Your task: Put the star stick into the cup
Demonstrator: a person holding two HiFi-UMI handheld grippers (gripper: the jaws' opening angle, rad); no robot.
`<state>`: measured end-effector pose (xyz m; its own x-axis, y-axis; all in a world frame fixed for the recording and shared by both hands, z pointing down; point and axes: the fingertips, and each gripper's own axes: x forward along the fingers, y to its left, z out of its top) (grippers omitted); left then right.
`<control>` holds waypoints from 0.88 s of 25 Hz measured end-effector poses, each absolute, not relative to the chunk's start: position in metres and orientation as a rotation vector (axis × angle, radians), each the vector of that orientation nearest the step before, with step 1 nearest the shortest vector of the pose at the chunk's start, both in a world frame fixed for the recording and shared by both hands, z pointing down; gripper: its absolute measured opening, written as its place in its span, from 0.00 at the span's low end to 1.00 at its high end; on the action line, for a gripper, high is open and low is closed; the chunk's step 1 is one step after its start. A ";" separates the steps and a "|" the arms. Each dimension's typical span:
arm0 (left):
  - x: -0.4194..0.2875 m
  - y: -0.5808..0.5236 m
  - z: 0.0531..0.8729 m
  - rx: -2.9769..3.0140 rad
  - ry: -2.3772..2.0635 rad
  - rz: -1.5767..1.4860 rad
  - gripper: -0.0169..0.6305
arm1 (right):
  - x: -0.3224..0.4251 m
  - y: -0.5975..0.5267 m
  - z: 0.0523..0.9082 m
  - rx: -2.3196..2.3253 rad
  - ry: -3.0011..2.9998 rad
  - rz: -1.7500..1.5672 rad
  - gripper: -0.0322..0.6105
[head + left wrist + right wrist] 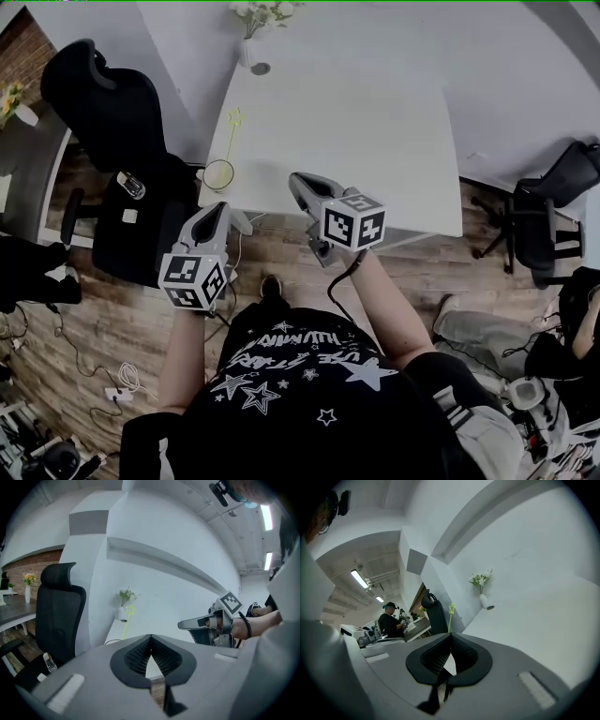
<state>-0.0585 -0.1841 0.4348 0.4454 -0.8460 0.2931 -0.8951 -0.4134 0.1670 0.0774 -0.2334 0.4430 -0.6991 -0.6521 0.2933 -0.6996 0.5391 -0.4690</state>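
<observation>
Both tongs are pressed together and pinching nothing. The left tongs (pixel 150 639) show ribbed pads meeting at the tip, and the right tongs (pixel 451 637) are closed the same way. From the head view, the left tongs (pixel 223 217) hover off the near left corner of the white table (pixel 375 141). The right tongs (pixel 302 183) reach just over its near edge, and the two are apart from each other.

And the star stick (pixel 231 141)? It stands in the cup (pixel 218 174), leaning a little, with its pale yellow-green star up top. The cup sits right at the table's near left corner, just ahead of the left tongs. The left gripper view picks the star stick (pixel 127 620) up beyond the closed pads, and the right gripper view has it (pixel 450 617) directly above the pads too.

Around it, a white vase of flowers (pixel 251 42) stands at the table's far edge, well apart from the cup. A black office chair (pixel 117 122) crowds the table's left side, close beside the cup corner, with small items on its seat. A second dark chair (pixel 544 216) stands off to the right. Cables (pixel 122 375) trail across the wooden floor (pixel 281 244). Another person (pixel 389 623) shows at a far desk in the right gripper view.
</observation>
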 end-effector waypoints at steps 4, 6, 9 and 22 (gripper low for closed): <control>-0.049 -0.170 0.431 2.414 -1.497 0.239 0.03 | 0.087 -0.216 0.440 1.180 -2.687 0.858 0.07; -0.044 -0.163 0.428 2.417 -1.502 0.238 0.03 | 0.092 -0.207 0.437 1.178 -2.693 0.853 0.07; -0.037 -0.151 0.427 2.420 -1.503 0.238 0.03 | 0.099 -0.194 0.434 1.179 -2.699 0.841 0.07; -0.012 -0.084 0.429 2.434 -1.481 0.223 0.03 | 0.123 -0.119 0.429 1.178 -2.691 0.790 0.07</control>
